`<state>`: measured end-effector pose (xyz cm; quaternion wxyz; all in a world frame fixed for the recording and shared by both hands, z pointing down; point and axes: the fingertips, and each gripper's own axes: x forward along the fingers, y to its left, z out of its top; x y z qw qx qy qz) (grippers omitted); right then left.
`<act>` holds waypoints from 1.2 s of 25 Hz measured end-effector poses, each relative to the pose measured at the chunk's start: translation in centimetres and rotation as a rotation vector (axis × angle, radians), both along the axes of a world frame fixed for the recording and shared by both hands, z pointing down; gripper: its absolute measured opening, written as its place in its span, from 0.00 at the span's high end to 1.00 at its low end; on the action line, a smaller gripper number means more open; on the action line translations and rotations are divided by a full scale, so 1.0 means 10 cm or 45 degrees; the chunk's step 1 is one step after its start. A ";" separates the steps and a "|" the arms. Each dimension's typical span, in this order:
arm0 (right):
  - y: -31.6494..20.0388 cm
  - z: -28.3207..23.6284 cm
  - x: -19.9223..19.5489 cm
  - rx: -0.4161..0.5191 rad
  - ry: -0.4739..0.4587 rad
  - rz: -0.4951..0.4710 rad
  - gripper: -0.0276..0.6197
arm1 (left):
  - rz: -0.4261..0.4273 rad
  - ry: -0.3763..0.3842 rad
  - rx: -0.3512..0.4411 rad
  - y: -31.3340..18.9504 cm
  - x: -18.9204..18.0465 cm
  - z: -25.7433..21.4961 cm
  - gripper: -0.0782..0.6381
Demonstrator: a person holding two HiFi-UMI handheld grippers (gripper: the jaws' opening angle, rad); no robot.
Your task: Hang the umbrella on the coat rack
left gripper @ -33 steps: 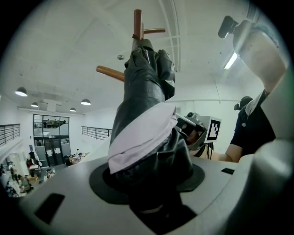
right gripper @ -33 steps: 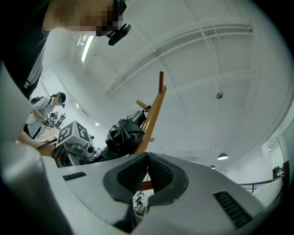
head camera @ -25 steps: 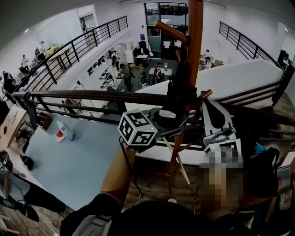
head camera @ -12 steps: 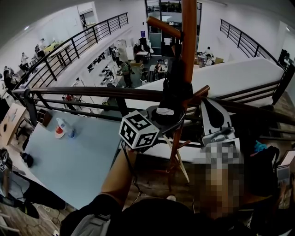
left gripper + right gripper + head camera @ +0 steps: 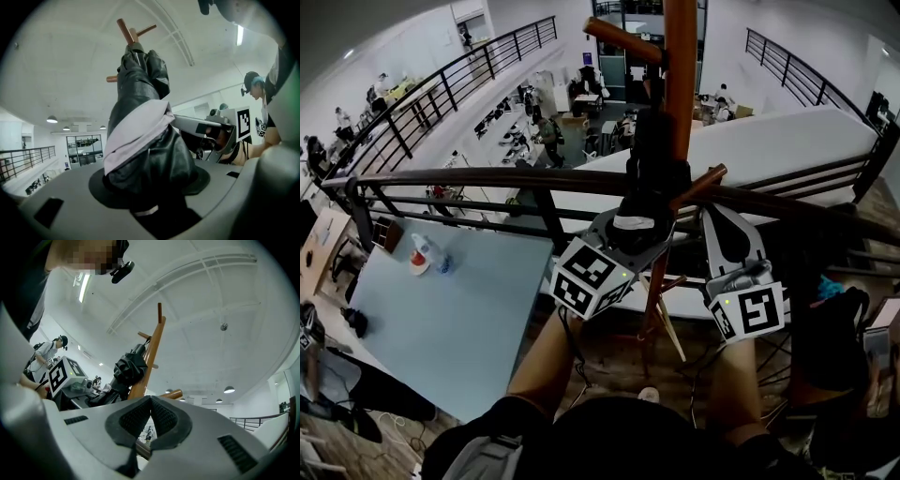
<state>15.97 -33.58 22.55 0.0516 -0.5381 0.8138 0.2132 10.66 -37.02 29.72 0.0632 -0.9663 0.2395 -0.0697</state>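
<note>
A black folded umbrella point(image 5: 652, 173) with a pale strap point(image 5: 136, 126) stands upright against the wooden coat rack pole point(image 5: 680, 84), just above a short peg point(image 5: 701, 186). My left gripper point(image 5: 635, 227) holds its lower end from below. The pads still touch the umbrella point(image 5: 140, 93) while the jaws are opening. Its tip reaches the upper pegs point(image 5: 127, 32). My right gripper point(image 5: 718, 217) is just right of the pole, pointing up, shut with nothing between its pads. In the right gripper view, the right gripper point(image 5: 150, 401) faces the pole point(image 5: 150, 357) and the umbrella point(image 5: 129, 369).
A dark metal railing point(image 5: 487, 180) runs across behind the rack, with an open lower floor beyond it. A pale blue table point(image 5: 459, 328) with a bottle point(image 5: 421, 255) is at the left. The rack's legs point(image 5: 661, 323) spread near my feet. Another person point(image 5: 257, 86) stands nearby.
The left gripper has tilted, and its marker cube now sits lower and more to the right. The right gripper has sunk a little. The umbrella has stayed against the pole.
</note>
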 end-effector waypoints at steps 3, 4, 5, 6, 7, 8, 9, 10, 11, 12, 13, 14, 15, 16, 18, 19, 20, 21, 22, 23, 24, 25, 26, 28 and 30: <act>0.00 0.11 -0.02 -0.031 -0.003 -0.004 0.91 | -0.027 0.016 0.039 0.03 0.01 -0.01 0.52; 0.00 0.15 -0.02 -0.040 -0.006 -0.004 0.91 | -0.037 0.019 0.050 0.03 0.01 -0.01 0.52; 0.00 0.19 -0.01 -0.049 -0.008 -0.003 0.91 | -0.048 0.021 0.061 0.03 0.02 -0.01 0.52; -0.01 0.22 0.00 -0.057 -0.009 -0.002 0.91 | -0.063 0.024 0.073 0.02 0.02 -0.01 0.52; -0.01 0.25 0.01 -0.065 -0.011 0.000 0.91 | -0.080 0.030 0.083 0.00 0.02 -0.01 0.51; -0.02 0.28 0.02 -0.074 -0.013 0.002 0.91 | -0.098 0.038 0.092 -0.01 0.02 0.00 0.51; -0.02 0.30 0.04 -0.082 -0.017 0.003 0.91 | -0.116 0.049 0.101 -0.01 0.02 0.00 0.51; -0.02 0.32 0.05 -0.088 -0.020 0.003 0.91 | -0.134 0.059 0.113 -0.01 0.01 0.00 0.51; -0.02 0.33 0.05 -0.092 -0.023 0.003 0.91 | -0.152 0.067 0.132 -0.01 0.01 0.00 0.51; -0.02 0.34 0.05 -0.094 -0.025 0.004 0.91 | -0.171 0.073 0.155 0.00 0.00 -0.02 0.50; -0.01 0.34 0.05 -0.095 -0.025 0.004 0.91 | -0.190 0.078 0.178 0.00 -0.01 -0.03 0.50; -0.01 0.35 0.04 -0.097 -0.027 0.005 0.91 | -0.210 0.085 0.200 0.01 -0.02 -0.04 0.50; 0.00 0.35 0.04 -0.099 -0.029 0.006 0.91 | -0.229 0.091 0.219 0.02 -0.04 -0.05 0.50; 0.00 0.36 0.03 -0.101 -0.032 0.008 0.91 | -0.248 0.096 0.235 0.03 -0.05 -0.06 0.49; 0.02 0.36 0.04 -0.105 -0.036 0.010 0.91 | -0.286 0.102 0.263 0.04 -0.06 -0.08 0.49; 0.02 0.36 0.04 -0.107 -0.038 0.009 0.91 | -0.306 0.104 0.274 0.03 -0.07 -0.10 0.49; 0.03 0.36 0.05 -0.111 -0.039 0.008 0.91 | -0.328 0.106 0.282 0.03 -0.08 -0.11 0.49; 0.03 0.37 0.05 -0.116 -0.040 0.005 0.91 | -0.353 0.111 0.289 0.03 -0.09 -0.12 0.48; 0.03 0.38 0.05 -0.121 -0.041 0.000 0.91 | -0.379 0.119 0.297 0.04 -0.10 -0.13 0.48; 0.03 0.39 0.05 -0.125 -0.043 -0.006 0.91 | -0.401 0.126 0.306 0.04 -0.11 -0.12 0.48; 0.03 0.38 0.04 -0.127 -0.045 -0.011 0.91 | -0.416 0.132 0.315 0.05 -0.12 -0.12 0.48; 0.03 0.37 0.03 -0.126 -0.045 -0.013 0.91 | -0.423 0.136 0.321 0.06 -0.12 -0.13 0.48; 0.04 0.34 0.03 -0.123 -0.044 -0.013 0.91 | -0.426 0.137 0.323 0.06 -0.12 -0.14 0.48; 0.05 0.30 0.02 -0.115 -0.045 -0.011 0.91 | -0.426 0.136 0.320 0.06 -0.11 -0.16 0.48; 0.06 0.28 0.01 -0.109 -0.045 -0.010 0.91 | -0.422 0.136 0.317 0.05 -0.11 -0.17 0.47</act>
